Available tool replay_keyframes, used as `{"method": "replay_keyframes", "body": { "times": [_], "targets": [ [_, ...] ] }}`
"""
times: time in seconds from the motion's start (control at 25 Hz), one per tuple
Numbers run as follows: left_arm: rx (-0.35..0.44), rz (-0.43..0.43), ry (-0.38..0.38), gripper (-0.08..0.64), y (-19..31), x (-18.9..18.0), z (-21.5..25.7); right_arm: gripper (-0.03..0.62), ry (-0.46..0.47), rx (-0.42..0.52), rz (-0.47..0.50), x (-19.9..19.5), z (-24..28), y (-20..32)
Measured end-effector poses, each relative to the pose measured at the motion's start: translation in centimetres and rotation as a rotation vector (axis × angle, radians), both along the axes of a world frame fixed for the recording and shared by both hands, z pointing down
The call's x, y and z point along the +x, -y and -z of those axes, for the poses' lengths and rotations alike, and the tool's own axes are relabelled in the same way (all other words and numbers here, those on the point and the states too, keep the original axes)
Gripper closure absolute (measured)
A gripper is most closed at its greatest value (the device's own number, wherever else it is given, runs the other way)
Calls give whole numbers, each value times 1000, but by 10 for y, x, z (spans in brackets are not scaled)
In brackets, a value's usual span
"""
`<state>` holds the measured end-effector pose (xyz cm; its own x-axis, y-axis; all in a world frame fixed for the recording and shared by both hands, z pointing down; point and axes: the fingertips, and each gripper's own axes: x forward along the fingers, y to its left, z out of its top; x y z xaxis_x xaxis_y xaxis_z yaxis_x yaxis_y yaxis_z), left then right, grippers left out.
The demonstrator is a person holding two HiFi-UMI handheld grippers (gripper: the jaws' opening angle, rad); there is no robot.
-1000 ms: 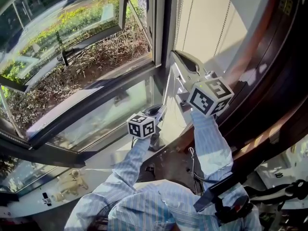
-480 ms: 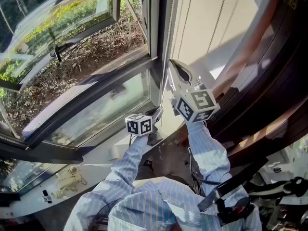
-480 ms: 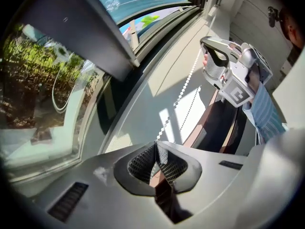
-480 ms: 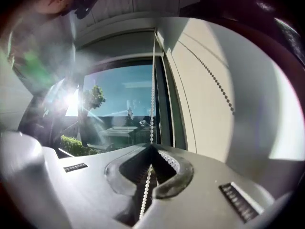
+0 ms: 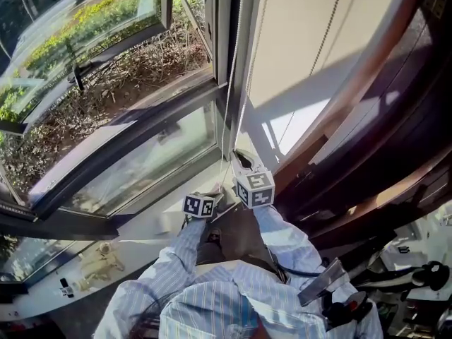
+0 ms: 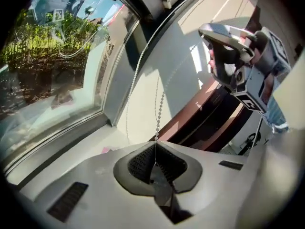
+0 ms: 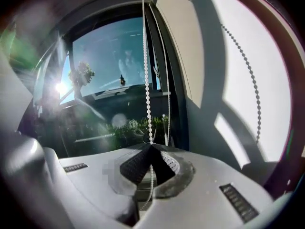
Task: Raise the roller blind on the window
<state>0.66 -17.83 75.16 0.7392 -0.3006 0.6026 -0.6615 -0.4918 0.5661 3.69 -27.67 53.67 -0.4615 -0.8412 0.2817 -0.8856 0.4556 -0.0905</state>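
- Low by the sill (image 5: 152, 221), near the window's corner, both grippers sit just beside each other on the bead chain (image 7: 147, 80).
- left gripper (image 6: 155, 147): jaws together, pinching the chain, which runs taut up from the pads.
- right gripper (image 7: 150, 149): jaws also clamped on the chain, with a slack tail drooping below the pads.
- Cannot tell if both hold the same strand.
- roller blind (image 5: 304, 41): beige fabric, hanging far right of the glass.
- Handling, my guess: the chain is light, thin and limp, and its beads are slippery. Pinch firmly and pull along its line, since a jerk could slip.
- Pose: both sleeved arms (image 5: 185, 249) reach forward and down, the right gripper slightly farther.
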Motion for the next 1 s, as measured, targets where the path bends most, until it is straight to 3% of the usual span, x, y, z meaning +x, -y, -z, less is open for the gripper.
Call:
{"method": "replay_keyframes", "body": {
  "times": [0.12,0.32,0.48,0.72,0.84,1.0],
  "targets": [
    [83,-9,-47,549,1,0,13,588,-16,-24,8,-1,-7,2],
    [375,77,-57,442,32,-19,81,588,-5,-37,9,-3,-8,5],
    [574,148,-181,442,58,-29,182,588,-12,-32,13,-7,-10,3],
    [923,147,-350,442,84,-15,367,588,-8,-38,19,-13,-9,0],
    [1039,105,-394,442,91,2,440,588,-10,-42,14,-13,-11,-2],
    [1151,79,-389,442,103,20,503,588,-8,-44,11,-15,-12,-6]
  ]
}}
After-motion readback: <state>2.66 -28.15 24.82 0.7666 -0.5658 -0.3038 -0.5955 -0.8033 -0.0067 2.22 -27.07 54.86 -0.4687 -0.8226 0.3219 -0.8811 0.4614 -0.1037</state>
